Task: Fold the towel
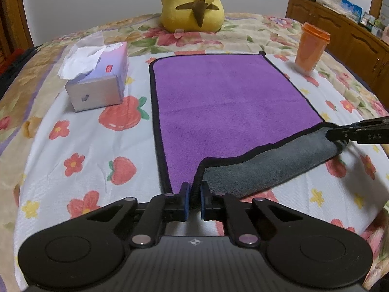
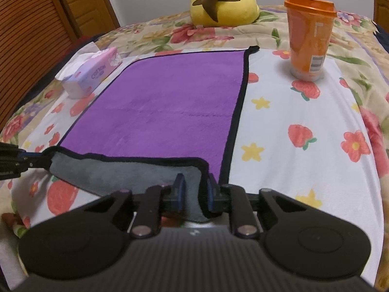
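We've got the purple towel (image 1: 231, 102) lying flat on the bed (image 1: 80, 126), its far edge toward the stuffed toy (image 1: 192, 2), w/ the near edge lifted and turned over so the grey underside shows. The left gripper (image 1: 194, 197) has its jaws pressed together on the near-left corner, pinching the black hem; the right gripper (image 2: 194, 191) pinches the near-right corner the same way, cloth bunched between its jaws. So we're at the start of the first fold: both near corners picked up, only a narrow strip turned over, the rest of the towel flat. Next move, as we judge it, calls for carrying both corners fwd together, level w/ each other, toward the far edge near the toy, then laying hem on hem before letting go. We'd want to keep the two sides even or the fold goes skew. The tissue box (image 1: 97, 77) sits just left of the towel and the orange cup (image 2: 308, 36) to the right, both apart from it, so we expect no snag, but the cup looks tippy if a gripper swings wide.
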### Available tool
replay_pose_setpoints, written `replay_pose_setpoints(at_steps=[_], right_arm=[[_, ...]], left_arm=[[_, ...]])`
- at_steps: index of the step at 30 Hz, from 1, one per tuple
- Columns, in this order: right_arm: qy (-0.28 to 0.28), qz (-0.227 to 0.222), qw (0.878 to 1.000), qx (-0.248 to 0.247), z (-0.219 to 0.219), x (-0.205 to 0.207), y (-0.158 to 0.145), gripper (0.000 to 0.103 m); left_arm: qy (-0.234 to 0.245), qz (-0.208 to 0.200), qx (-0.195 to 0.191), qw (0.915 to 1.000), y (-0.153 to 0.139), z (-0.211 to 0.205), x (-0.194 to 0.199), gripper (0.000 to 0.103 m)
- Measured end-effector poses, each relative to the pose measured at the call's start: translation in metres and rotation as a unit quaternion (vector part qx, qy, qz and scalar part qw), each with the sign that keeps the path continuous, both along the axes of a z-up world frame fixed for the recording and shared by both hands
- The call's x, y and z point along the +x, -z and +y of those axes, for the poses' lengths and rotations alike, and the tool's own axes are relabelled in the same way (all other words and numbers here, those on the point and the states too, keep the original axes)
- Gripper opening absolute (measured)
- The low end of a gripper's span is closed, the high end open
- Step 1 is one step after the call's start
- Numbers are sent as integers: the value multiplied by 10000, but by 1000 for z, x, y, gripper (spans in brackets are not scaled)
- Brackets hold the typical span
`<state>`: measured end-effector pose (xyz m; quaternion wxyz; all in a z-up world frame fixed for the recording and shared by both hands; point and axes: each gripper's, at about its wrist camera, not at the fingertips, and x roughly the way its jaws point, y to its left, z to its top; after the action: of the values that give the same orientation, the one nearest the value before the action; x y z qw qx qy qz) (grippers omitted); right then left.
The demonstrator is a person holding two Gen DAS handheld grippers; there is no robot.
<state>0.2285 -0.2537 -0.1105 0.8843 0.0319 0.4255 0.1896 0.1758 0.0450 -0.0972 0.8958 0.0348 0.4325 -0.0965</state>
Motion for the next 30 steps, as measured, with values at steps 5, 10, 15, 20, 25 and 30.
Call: replay_pose_setpoints(at_steps=[5, 10, 15, 20, 25, 30], right_arm=[[-35, -21, 10000, -19, 0, 0, -1, 6], [-34, -88, 10000, -23, -1, 0, -3, 5], [-29, -318, 9995, -25, -1, -3, -13, 4], [-2, -483, 9988, 18, -5, -4, -21, 4], [-4, -634, 9980, 62, -5, -4, -27, 4], [-8, -800, 9968, 82, -4, -4, -32, 4]], left_arm=[[31, -120, -98, 9999, -6, -1, -1, 9], [49, -295, -150, 9994, -13, -2, -4, 9], [15, -558, -292, 9980, -26, 0, -8, 9], [83, -715, -340, 9968, -35, -3, -12, 9], [76, -874, -403, 9953, -42, -2, -11, 9], [87, -977, -378, 9945, -43, -4, -5, 9]])
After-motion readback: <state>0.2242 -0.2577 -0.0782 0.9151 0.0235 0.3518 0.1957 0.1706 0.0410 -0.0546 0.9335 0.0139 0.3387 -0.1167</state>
